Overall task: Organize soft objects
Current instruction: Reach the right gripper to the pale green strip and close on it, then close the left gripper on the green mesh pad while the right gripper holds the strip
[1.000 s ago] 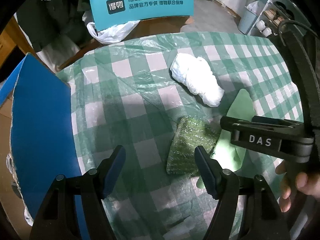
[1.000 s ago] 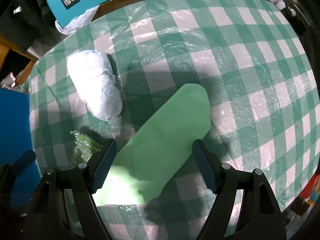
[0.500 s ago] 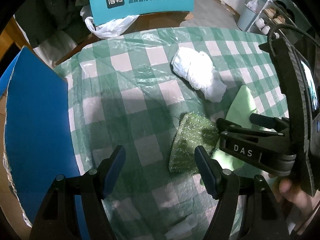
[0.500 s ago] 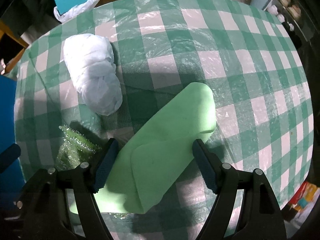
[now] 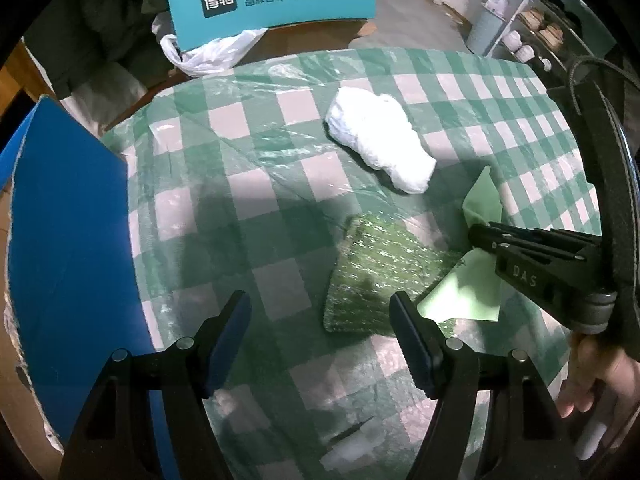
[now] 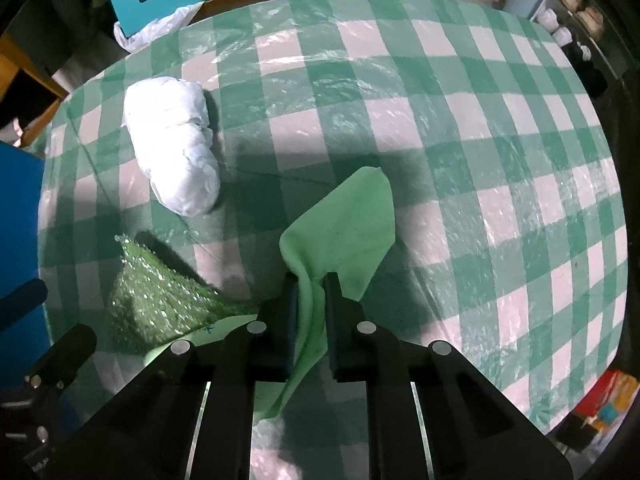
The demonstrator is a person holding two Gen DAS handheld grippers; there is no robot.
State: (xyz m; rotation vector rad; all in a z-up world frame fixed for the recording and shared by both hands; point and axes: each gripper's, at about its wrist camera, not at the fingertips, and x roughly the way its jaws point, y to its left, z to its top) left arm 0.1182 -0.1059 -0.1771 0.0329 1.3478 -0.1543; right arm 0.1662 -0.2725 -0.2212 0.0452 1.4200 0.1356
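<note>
"DAS" on right hand-held gripper (image 5: 478, 236)

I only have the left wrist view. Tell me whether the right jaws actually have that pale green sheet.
Observer: Yes. In the right wrist view the right gripper is shut on the pale green sheet, which is pinched into a fold between the jaws.
Operator: Say where the sheet's free end is.
Observer: It fans out beyond the jaws toward the middle of the checked tablecloth, curled up rather than flat.
Operator: Report what lies right of the sheet.
Observer: Only bare tablecloth out to the table's edge; the glittery green pad and white bundle are both left of it.
</note>
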